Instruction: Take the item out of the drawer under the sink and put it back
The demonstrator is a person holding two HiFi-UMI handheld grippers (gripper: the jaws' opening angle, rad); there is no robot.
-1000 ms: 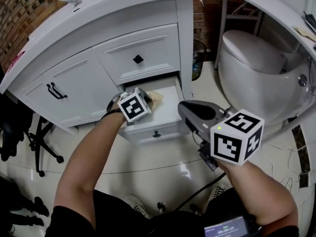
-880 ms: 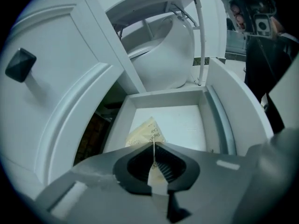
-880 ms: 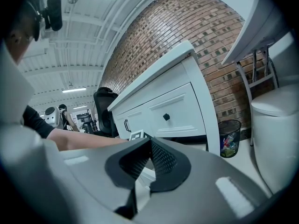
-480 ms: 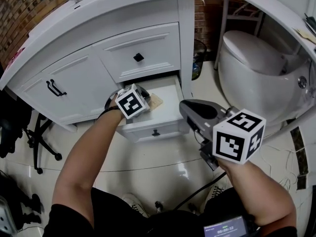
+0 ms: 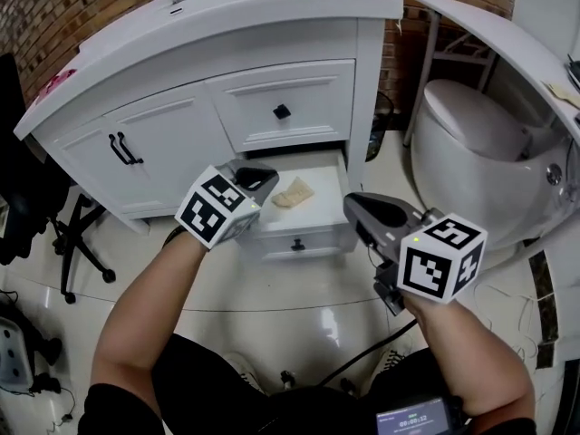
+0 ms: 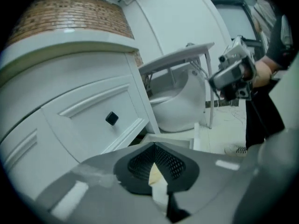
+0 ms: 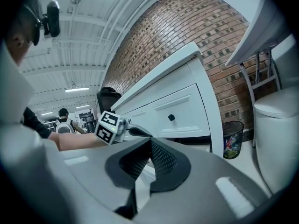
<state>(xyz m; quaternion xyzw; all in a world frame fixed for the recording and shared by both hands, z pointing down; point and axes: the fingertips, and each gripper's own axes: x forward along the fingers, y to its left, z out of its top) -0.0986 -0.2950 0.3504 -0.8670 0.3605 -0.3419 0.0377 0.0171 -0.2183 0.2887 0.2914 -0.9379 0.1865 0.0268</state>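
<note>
The bottom drawer [image 5: 304, 227] of the white sink cabinet stands open. A crumpled beige item [image 5: 293, 193] lies inside it, untouched. My left gripper [image 5: 263, 178] hovers just left of the drawer's front corner, above the rim, with its jaws shut and nothing held. In the left gripper view a sliver of the beige item [image 6: 153, 174] shows beyond the closed pads. My right gripper [image 5: 353, 205] hangs to the right of the drawer front, also shut and empty. From the right gripper view I see the left gripper [image 7: 140, 132] in front of the cabinet.
The upper drawer [image 5: 283, 111] with a black knob is closed, and the cupboard doors [image 5: 136, 152] to its left are closed. A white toilet [image 5: 480, 143] stands close on the right. A black office chair [image 5: 54, 234] sits at the left. A small bin [image 7: 232, 139] stands between cabinet and toilet.
My left gripper has drawn back out of the drawer, toward me and to the left, and the beige item stays lying in the drawer. The right gripper has hardly moved.
</note>
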